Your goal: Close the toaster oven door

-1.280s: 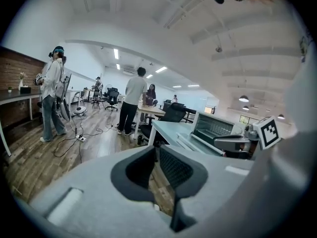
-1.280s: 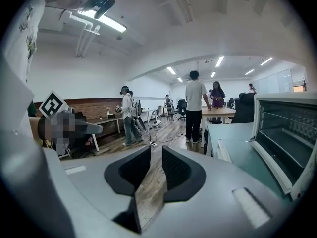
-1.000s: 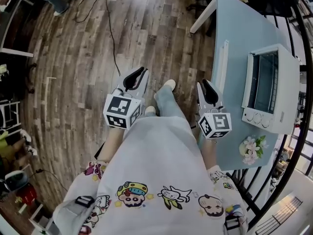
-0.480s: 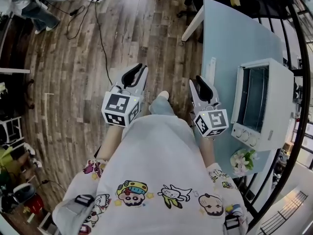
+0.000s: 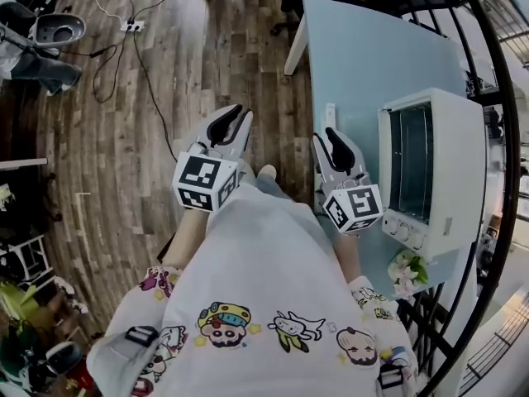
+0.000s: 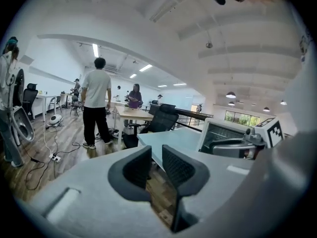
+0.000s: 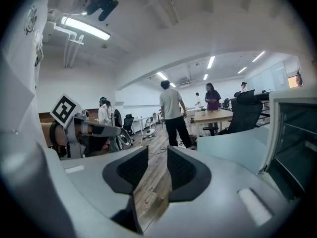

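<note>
A white toaster oven (image 5: 434,172) stands on the pale blue table (image 5: 364,56), its opening with wire racks facing me. A white bar (image 5: 328,143) lies level in front of it and looks like the top edge of the let-down door. My right gripper (image 5: 331,139) hovers at the table's near edge, left of the oven. Its jaws have just opened a little and hold nothing. My left gripper (image 5: 231,121) hangs over the wooden floor, open with a narrow gap. The oven (image 7: 297,143) fills the right edge of the right gripper view.
White artificial flowers (image 5: 405,270) sit on the table beside the oven's knobs. A black railing (image 5: 496,98) runs behind the table. Cables (image 5: 124,31) trail over the floor at the far left. A standing person (image 6: 95,103) and an office chair (image 6: 161,120) are farther off.
Both grippers have travelled toward the table with the person's step. The oven now sits closer and larger in the head view, and the right gripper has come near the white bar.
</note>
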Motion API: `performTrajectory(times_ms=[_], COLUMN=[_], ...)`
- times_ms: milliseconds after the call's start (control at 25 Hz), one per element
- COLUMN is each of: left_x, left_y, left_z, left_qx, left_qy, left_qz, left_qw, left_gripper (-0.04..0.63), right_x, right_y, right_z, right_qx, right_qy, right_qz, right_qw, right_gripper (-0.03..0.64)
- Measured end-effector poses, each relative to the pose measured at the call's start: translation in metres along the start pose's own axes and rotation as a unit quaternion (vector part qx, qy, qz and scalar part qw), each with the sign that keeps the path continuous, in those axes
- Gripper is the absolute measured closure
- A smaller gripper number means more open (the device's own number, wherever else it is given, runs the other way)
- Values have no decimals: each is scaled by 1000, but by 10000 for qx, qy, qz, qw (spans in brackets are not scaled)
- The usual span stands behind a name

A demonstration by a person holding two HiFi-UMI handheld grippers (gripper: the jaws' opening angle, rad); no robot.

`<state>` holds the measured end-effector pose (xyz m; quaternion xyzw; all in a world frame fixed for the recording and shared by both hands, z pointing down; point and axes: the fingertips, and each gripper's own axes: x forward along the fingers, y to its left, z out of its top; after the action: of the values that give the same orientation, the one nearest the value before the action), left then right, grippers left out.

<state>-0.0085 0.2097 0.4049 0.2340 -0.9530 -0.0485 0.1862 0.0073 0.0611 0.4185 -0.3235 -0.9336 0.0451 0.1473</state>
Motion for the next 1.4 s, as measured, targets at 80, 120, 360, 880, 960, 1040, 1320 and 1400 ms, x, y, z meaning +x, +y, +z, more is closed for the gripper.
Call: performTrajectory(times_ms=[80,120,360,880,960,1040,1320,1400], left_x=[13,19,85,232,245,253,243,236], left_y=[-9,-13,-42,-151,-168,-182,-226,-232], left_z=[5,8,21,74,78,80,66,59], left_qx=[96,137,495,1486,1662,1776,2084,2166], left_qy=[55,77,225,748,778,799,1101,1189], left_qz=[-191,-275,-1231,-4349,-4759,-5004,-6225,-6492], left_qw=[9998,9995,9909,8850,8602,8436,7463,7193], left_gripper=[537,537,537,537,537,537,537,537], right_x=[-5,-7,-19,-87,-103,-115,-143,-149], right_y=[-9,-15,-57,-158,-163,-168,-135,-121], right_z=[-1,-1,-6,6,7,8,0,-5], right_qx=[107,149,545,1294,1370,1415,1650,1729], right_qy=[-21,-22,-228,-693,-802,-883,-1024,-1038], right_qz=[-168,-238,-1080,-4462,-4978,-5286,-6498,-6778], right_qw=[9998,9996,9924,8828,8527,8324,7349,7070], right_gripper=[500,500,500,500,500,500,497,495])
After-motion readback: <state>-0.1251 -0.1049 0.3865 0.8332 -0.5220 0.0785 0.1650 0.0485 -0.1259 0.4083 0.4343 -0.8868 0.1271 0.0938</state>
